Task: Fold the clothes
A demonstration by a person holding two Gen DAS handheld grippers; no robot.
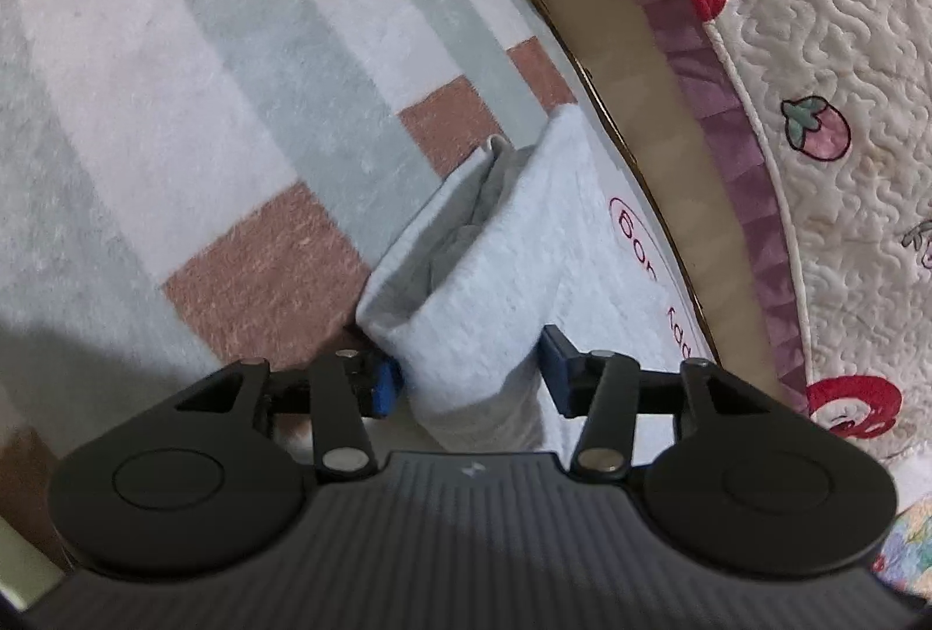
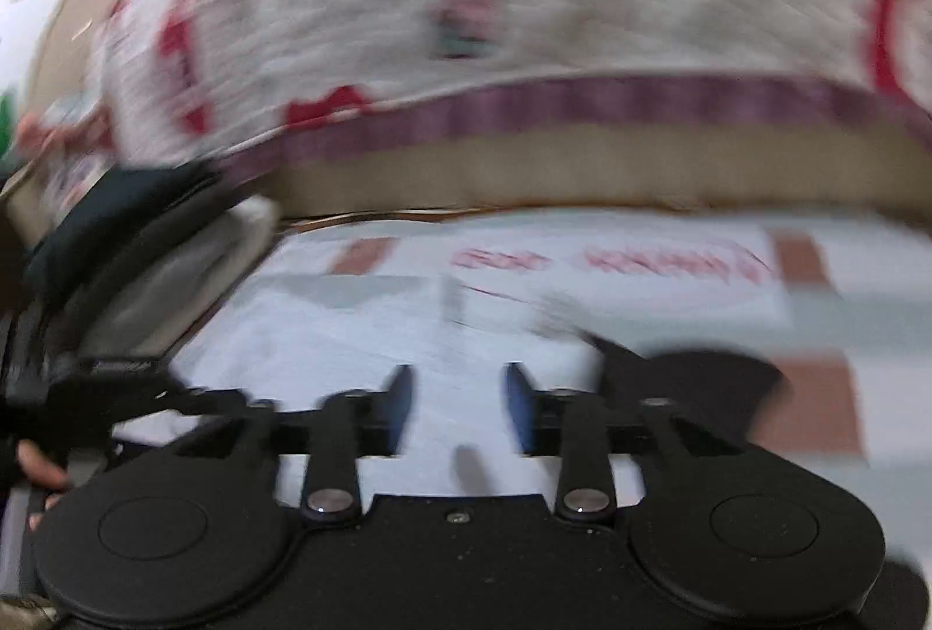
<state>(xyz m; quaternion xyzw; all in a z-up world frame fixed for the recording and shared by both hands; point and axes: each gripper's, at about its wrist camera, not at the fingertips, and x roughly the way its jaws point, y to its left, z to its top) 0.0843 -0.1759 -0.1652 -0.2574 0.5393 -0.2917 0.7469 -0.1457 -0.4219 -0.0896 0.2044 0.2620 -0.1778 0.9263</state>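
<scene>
A white garment (image 1: pixel 588 233) with red lettering in an oval lies on a checked blanket (image 1: pixel 192 64). One fold of it (image 1: pixel 466 292) stands up in a loose bunch between the blue pads (image 1: pixel 384 385) of my left gripper (image 1: pixel 470 378). The jaws stand apart at its sides and do not squeeze it. In the blurred right wrist view, the same garment (image 2: pixel 361 333) is spread flat, its red lettering (image 2: pixel 611 260) toward the far edge. My right gripper (image 2: pixel 460 400) hovers above it, open, with nothing between its fingers.
A cream quilt (image 1: pixel 827 47) with strawberries, red trim and a purple ruffle lies along the blanket's edge, over a tan band (image 1: pixel 652 64). In the right wrist view, a hand (image 2: pixel 35 464) holds a black device at the left. A dark shape (image 2: pixel 705 385) sits right of the fingers.
</scene>
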